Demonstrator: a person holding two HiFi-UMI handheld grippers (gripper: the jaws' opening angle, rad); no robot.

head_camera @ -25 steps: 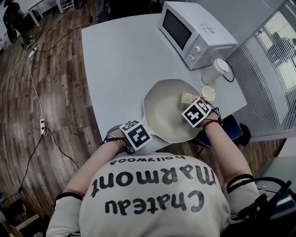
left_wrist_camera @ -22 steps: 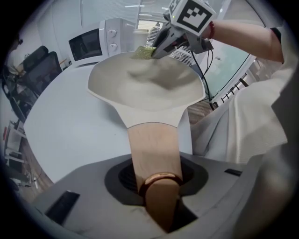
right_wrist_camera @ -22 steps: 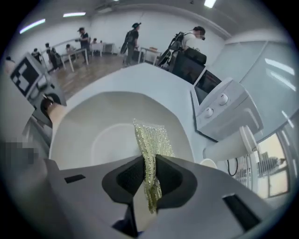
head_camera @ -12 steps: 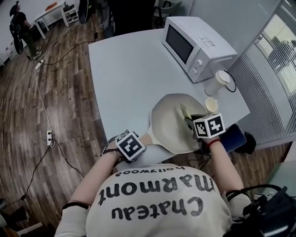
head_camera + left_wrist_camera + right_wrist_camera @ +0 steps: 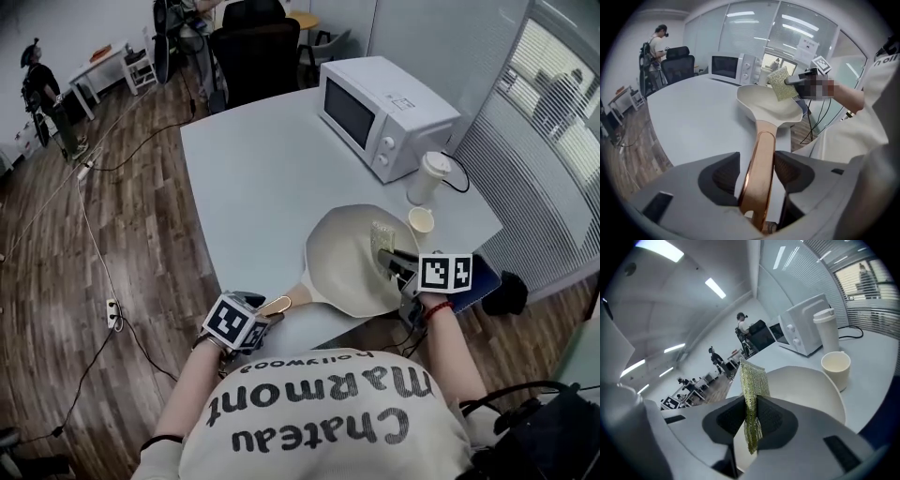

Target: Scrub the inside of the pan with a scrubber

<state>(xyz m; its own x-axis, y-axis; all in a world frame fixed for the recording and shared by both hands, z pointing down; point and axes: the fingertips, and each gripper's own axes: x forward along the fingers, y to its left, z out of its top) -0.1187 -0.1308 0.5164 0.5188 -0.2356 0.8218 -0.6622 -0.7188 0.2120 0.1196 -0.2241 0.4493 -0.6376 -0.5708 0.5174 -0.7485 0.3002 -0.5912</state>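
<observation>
Pan (image 5: 352, 262), cream inside, sits at the near right part of the desk (image 5: 253, 169). Its copper handle (image 5: 761, 140) sticks out past the near edge toward the left.

Scrubber (image 5: 382, 239), yellow-green mesh, is held upright on edge over the pan's right side. Can't tell if it touches the pan.

Right tongs (image 5: 751, 406) are pinched on the scrubber's lower part, and the pad stands up between the two pads.

Left tongs (image 5: 757, 164) are spread, with the handle running between them. The jaws have just opened and then eased back in a bit. There is a sliver of gap at the left pad, while the right pad is right against the handle.

Beyond the pan on the right are an open paper cup (image 5: 421, 221), then a lidded cup (image 5: 429, 178), then a white microwave (image 5: 384, 112) at the far right. A black office chair (image 5: 253, 56) stands past the far edge. A person (image 5: 42, 94) stands far left on the wood floor (image 5: 112, 216).
</observation>
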